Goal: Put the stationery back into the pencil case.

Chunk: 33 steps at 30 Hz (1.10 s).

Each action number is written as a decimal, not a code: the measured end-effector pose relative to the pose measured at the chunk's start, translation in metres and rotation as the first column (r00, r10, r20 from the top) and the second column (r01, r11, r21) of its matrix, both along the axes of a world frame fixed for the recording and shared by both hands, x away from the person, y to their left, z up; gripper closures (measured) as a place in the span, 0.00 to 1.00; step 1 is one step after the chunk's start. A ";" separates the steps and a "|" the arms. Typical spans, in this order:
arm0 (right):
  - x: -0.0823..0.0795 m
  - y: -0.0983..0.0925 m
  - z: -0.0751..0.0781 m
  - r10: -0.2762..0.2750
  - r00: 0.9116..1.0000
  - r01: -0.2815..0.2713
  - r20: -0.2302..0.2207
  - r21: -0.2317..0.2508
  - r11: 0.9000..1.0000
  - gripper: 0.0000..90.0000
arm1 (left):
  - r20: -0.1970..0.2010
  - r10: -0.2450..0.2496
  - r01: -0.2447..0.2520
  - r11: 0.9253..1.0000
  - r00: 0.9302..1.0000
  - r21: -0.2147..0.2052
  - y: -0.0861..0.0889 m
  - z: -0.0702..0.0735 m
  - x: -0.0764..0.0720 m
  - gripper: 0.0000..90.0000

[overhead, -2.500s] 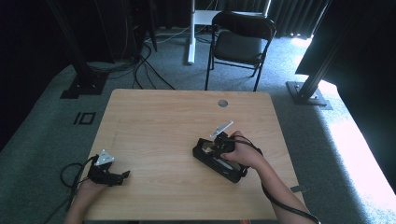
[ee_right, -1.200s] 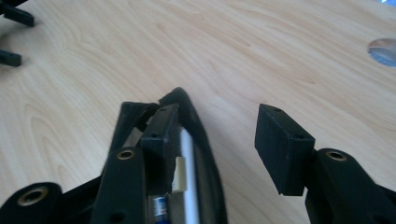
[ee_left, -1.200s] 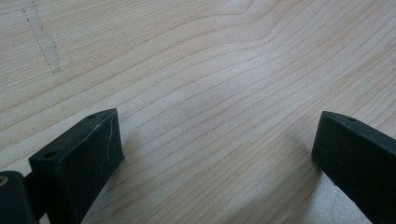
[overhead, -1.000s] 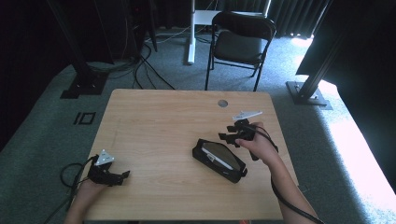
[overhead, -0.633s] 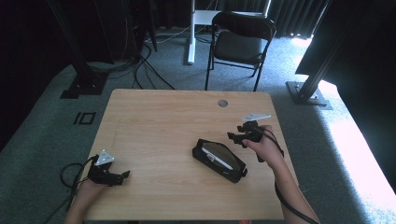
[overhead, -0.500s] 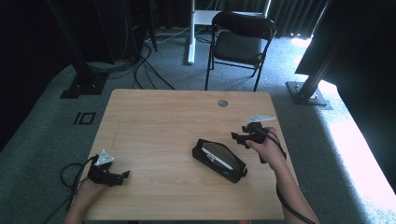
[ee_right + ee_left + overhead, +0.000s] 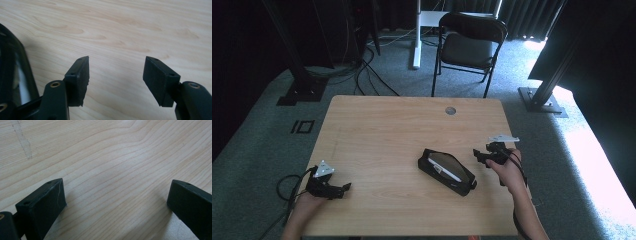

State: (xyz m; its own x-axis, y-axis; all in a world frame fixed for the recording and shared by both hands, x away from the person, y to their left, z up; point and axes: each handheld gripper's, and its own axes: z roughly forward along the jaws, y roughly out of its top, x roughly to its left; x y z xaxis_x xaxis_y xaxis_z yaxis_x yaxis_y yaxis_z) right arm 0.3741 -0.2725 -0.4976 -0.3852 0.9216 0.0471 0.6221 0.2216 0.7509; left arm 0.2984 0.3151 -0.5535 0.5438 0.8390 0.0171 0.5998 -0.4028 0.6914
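In the high view, the black pouch lies on the wooden table, right of the centre of the frame, with a white object inside it. The right tool was on the pouch earlier and now sits apart from it, near the right edge of the table; its jaws have just been opening and nothing is between them. The left tool stays at the lower left, unmoved. In the left gripper view, the jaws stand wide over bare wood. In the right gripper view, the spread jaws frame empty table, and the pouch shows at the left edge. I judge that the pouch is released.
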 end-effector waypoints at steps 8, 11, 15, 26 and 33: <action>-0.013 -0.015 -0.013 -0.079 0.997 0.079 0.001 0.001 0.997 0.41 | 0.000 0.000 0.000 1.000 1.000 0.000 0.000 0.000 0.000 0.02; -0.019 -0.020 -0.020 -0.096 0.995 0.096 -0.006 -0.007 0.995 0.41 | 0.000 0.000 0.000 1.000 1.000 0.000 0.000 0.000 0.000 0.02; -0.024 -0.025 -0.027 -0.119 0.993 0.119 -0.014 -0.013 0.993 0.41 | 0.000 0.000 0.000 1.000 1.000 0.000 0.000 0.000 0.000 0.02; -0.039 -0.037 -0.044 -0.189 0.981 0.188 -0.041 -0.015 0.982 0.39 | 0.000 0.000 0.000 1.000 1.000 0.000 0.000 0.000 0.000 0.02; -0.048 -0.039 -0.052 -0.193 0.980 0.192 -0.053 -0.024 0.981 0.39 | 0.000 0.000 0.000 1.000 1.000 0.000 0.000 0.000 0.000 0.02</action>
